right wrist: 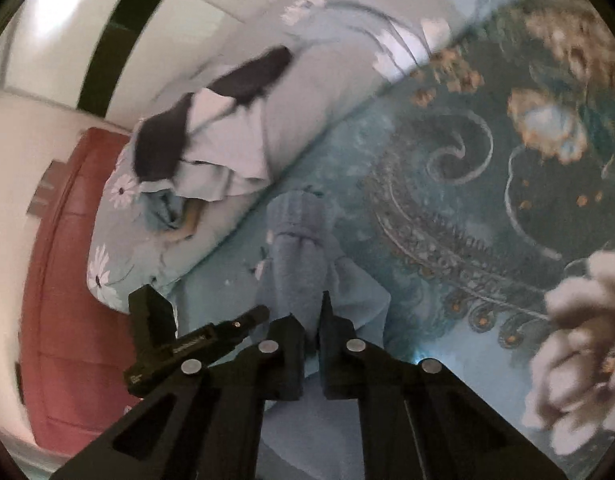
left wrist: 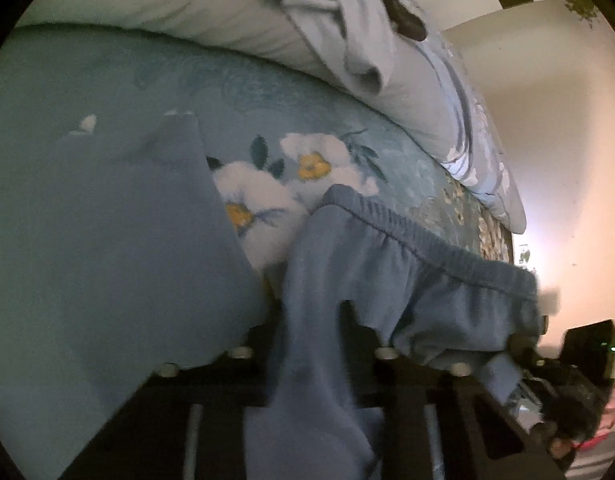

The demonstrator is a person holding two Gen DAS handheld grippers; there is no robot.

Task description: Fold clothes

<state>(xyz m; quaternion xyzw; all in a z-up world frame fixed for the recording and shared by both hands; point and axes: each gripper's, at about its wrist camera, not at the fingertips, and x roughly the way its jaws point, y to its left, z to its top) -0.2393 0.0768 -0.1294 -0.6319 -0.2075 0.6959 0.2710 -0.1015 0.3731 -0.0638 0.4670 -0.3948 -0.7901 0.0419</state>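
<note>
Blue pants (left wrist: 387,280) with an elastic waistband hang over a floral teal bed cover (left wrist: 267,120). My left gripper (left wrist: 307,320) is shut on the pants near the waistband, and the cloth drapes over its fingers. In the right wrist view, my right gripper (right wrist: 313,320) is shut on the same blue pants (right wrist: 299,248), which stretch away from the fingers above the bed cover (right wrist: 467,200). The other gripper shows at the right edge of the left wrist view (left wrist: 547,360) and at the left of the right wrist view (right wrist: 179,340).
A pale blue folded quilt (left wrist: 211,12) with other clothes (left wrist: 347,20) lies along the far side of the bed. It also shows in the right wrist view (right wrist: 307,92) with a dark garment (right wrist: 247,76) on it. A red headboard (right wrist: 59,280) stands at the left.
</note>
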